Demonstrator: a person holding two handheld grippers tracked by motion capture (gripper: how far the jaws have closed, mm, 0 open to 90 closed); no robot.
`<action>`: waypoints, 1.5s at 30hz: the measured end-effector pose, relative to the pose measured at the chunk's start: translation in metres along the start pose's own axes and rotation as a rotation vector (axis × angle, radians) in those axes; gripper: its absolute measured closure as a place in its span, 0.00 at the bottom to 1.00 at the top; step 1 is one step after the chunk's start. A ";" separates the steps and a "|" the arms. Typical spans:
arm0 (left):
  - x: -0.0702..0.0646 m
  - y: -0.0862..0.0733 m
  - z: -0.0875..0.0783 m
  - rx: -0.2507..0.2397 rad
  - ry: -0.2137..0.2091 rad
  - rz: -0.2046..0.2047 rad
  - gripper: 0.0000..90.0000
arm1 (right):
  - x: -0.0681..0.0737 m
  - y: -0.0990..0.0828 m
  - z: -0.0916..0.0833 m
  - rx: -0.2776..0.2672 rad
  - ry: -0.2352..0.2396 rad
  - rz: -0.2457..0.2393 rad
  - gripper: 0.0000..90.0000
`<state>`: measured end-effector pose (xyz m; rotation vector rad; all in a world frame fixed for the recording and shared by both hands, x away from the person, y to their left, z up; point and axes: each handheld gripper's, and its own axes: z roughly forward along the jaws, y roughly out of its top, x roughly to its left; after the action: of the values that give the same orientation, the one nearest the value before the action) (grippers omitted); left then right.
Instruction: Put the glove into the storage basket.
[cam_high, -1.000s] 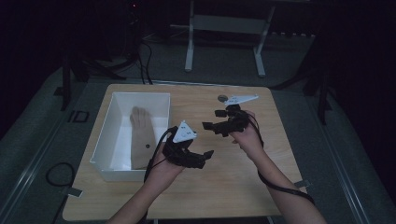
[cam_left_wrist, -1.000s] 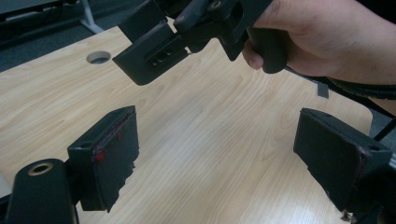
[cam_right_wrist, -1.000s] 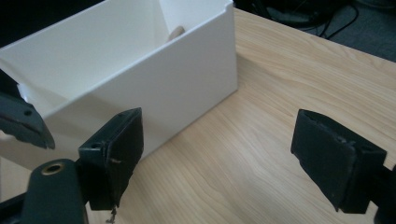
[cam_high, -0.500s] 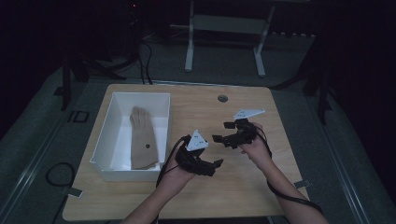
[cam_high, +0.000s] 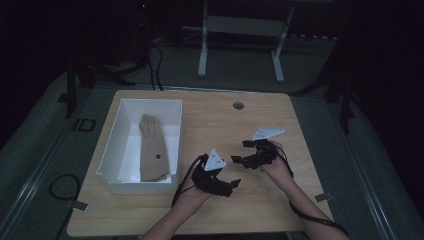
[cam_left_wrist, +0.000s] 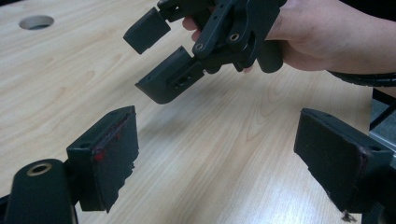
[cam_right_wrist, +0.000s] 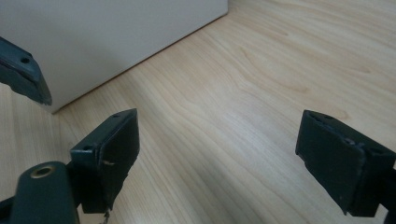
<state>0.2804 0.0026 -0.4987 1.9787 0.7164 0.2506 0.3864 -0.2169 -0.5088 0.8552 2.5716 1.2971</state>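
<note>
Both tongs drawn back toward the near edge of the table (cam_high: 300, 125) over the last second, away from the white bin (cam_high: 115, 142) and from the far side where the right one hovered a moment ago. Left tongs (cam_high: 231, 186) now low over bare wood just right of the bin's near corner, jaws spread wide, nothing between them; seen from its own camera (cam_left_wrist: 215, 154) as two black pads well apart above empty table. Right tongs (cam_high: 239, 152) just beyond and to the right, likewise wide open and empty (cam_right_wrist: 217, 149), pointed toward the bin's outer wall (cam_right_wrist: 107, 42). Tan glove (cam_high: 152, 150) lying flat inside the bin, fingers toward the far wall, untouched by either tool. Retreat with empty jaws and glove at rest in the bin: probably placement complete and hands returning to rest. Scene dim in the high view; glove's texture and the small dark mark on it hard to make out. Near end of the glove partly hidden by the bin wall. Round hole (cam_high: 238, 105) in the table near its far edge.
</note>
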 end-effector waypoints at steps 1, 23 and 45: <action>0.000 -0.004 0.003 0.006 -0.007 -0.001 0.16 | 0.000 -0.002 0.001 0.004 0.000 0.002 0.15; -0.010 -0.034 0.029 -0.025 -0.091 -0.016 0.16 | -0.003 -0.059 -0.005 0.008 -0.022 0.036 0.15; -0.007 -0.059 0.037 -0.037 -0.072 -0.018 0.16 | -0.010 -0.083 -0.018 -0.048 -0.089 0.051 0.15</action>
<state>0.2689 -0.0083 -0.5664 1.9358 0.6783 0.1794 0.3532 -0.2739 -0.5628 0.9531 2.4554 1.2982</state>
